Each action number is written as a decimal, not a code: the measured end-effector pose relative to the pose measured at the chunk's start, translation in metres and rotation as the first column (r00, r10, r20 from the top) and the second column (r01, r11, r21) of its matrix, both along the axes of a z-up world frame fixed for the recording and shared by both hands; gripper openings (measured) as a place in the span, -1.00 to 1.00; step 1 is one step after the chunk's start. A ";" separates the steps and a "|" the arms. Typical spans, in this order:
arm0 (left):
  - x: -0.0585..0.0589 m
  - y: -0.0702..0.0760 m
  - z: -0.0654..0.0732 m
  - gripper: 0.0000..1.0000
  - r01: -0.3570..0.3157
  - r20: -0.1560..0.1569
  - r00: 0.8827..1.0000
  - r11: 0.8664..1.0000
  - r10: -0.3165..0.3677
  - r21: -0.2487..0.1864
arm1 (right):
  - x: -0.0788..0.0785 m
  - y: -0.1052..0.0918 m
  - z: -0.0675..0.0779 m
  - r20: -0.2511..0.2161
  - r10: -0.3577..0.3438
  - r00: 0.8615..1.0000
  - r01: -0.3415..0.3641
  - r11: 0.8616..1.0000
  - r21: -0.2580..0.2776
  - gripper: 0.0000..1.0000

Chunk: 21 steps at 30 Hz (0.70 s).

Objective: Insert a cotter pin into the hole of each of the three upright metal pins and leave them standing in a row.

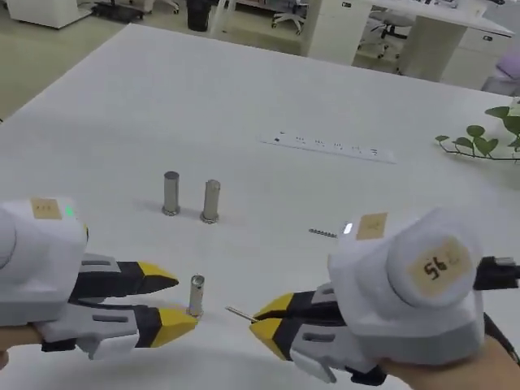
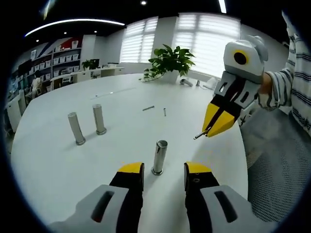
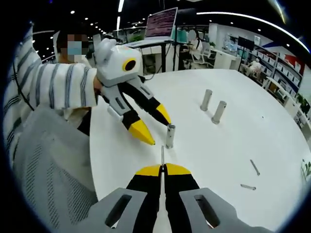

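Three upright metal pins stand on the white table. Two are farther back (image 1: 171, 192) (image 1: 211, 201). The near pin (image 1: 196, 295) stands between the spread tips of my left gripper (image 1: 185, 299), which is open and not clamped on it. In the left gripper view this pin (image 2: 159, 157) rises just ahead of the gap between the jaws. My right gripper (image 1: 258, 321) is shut on a thin cotter pin (image 1: 240, 314). That cotter pin (image 3: 162, 155) points at the near pin (image 3: 170, 136), a short gap away.
A loose cotter pin (image 1: 322, 233) lies to the right of the pins; the right gripper view shows two (image 3: 254, 167) (image 3: 247, 187). A white power strip (image 1: 329, 146) lies farther back. Plant leaves (image 1: 487, 134) reach in at the right edge.
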<state>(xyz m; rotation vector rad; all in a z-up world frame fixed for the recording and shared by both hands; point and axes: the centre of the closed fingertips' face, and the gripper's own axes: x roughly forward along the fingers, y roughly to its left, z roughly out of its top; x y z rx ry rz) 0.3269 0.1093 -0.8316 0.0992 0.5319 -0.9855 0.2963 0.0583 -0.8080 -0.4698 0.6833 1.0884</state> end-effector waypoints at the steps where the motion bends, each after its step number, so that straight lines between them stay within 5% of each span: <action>1: 0.001 -0.001 -0.001 -0.38 0.003 0.001 1.000 1.000 -0.003 0.000 | 0.001 0.001 -0.001 0.006 -0.005 1.000 0.005 1.000 -0.006 -0.96; 21: 0.013 -0.008 -0.011 -0.71 0.035 0.018 0.999 0.999 -0.034 -0.011 | 0.019 0.021 -0.008 0.037 -0.104 0.994 0.104 0.995 0.004 -0.96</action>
